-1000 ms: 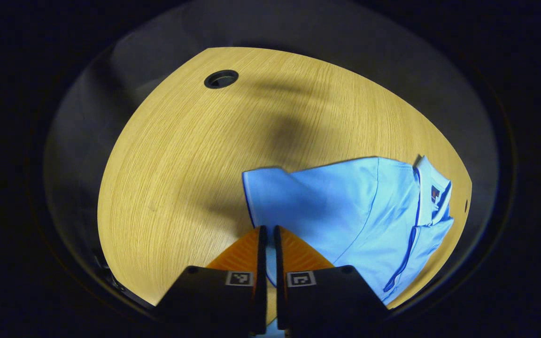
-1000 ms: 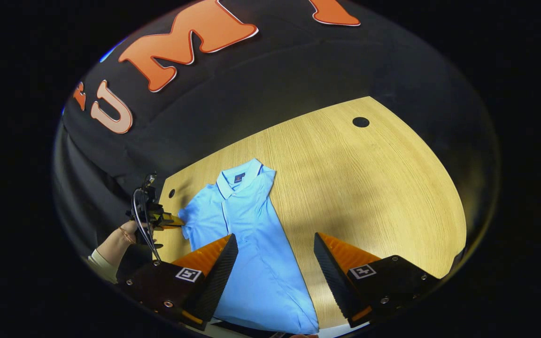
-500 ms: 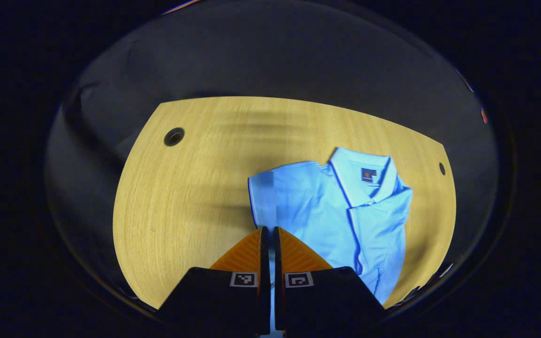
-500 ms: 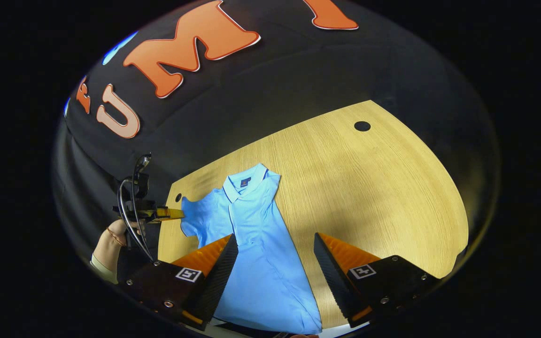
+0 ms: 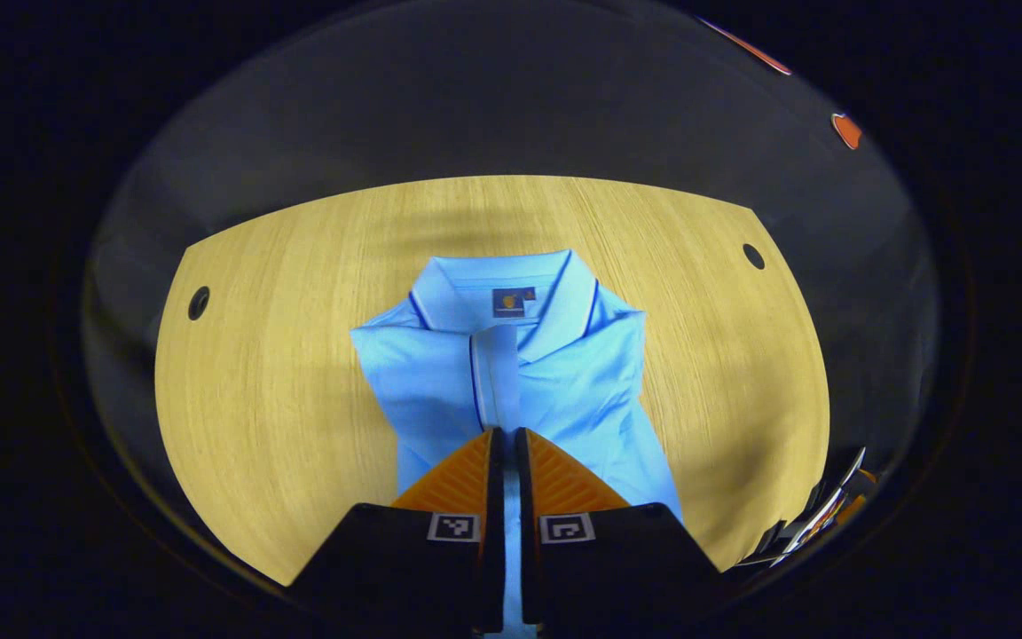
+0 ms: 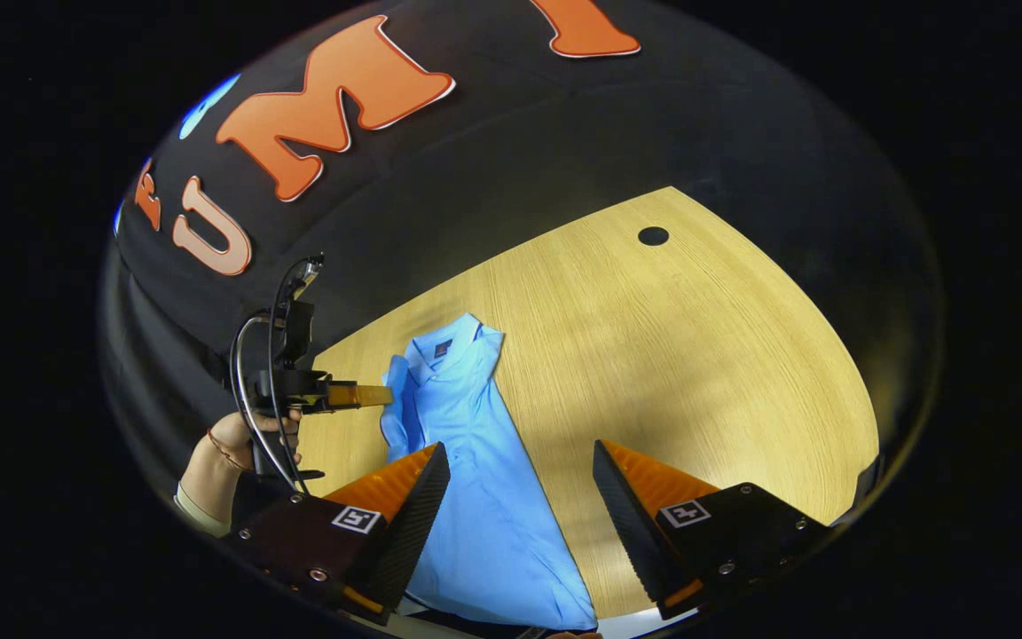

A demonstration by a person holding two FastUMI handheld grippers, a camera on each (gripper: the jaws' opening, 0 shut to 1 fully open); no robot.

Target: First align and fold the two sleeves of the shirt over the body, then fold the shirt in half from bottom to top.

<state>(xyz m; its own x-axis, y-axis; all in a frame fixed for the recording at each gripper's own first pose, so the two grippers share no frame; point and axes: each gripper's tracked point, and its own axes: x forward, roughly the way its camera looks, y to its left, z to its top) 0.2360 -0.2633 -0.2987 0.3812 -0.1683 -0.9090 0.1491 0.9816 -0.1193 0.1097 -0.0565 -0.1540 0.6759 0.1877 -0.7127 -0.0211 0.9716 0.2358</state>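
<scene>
The left tool [image 5: 504, 444] has its two fingers pressed together on a bit of blue cloth, the sleeve [image 6: 391, 404] of the shirt [image 5: 520, 373]. It holds that sleeve above the shirt's body, near the collar [image 5: 502, 293]. The shirt lies flat on the worktop [image 5: 280, 373], running long from the collar down toward the right tool [image 6: 520, 461], whose fingers are wide apart above the bottom part. The left tool is nearer the sleeve.

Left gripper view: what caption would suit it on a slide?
Left hand-held gripper, shut on a sleeve, carries it over the light blue polo shirt on the wooden table.
</scene>
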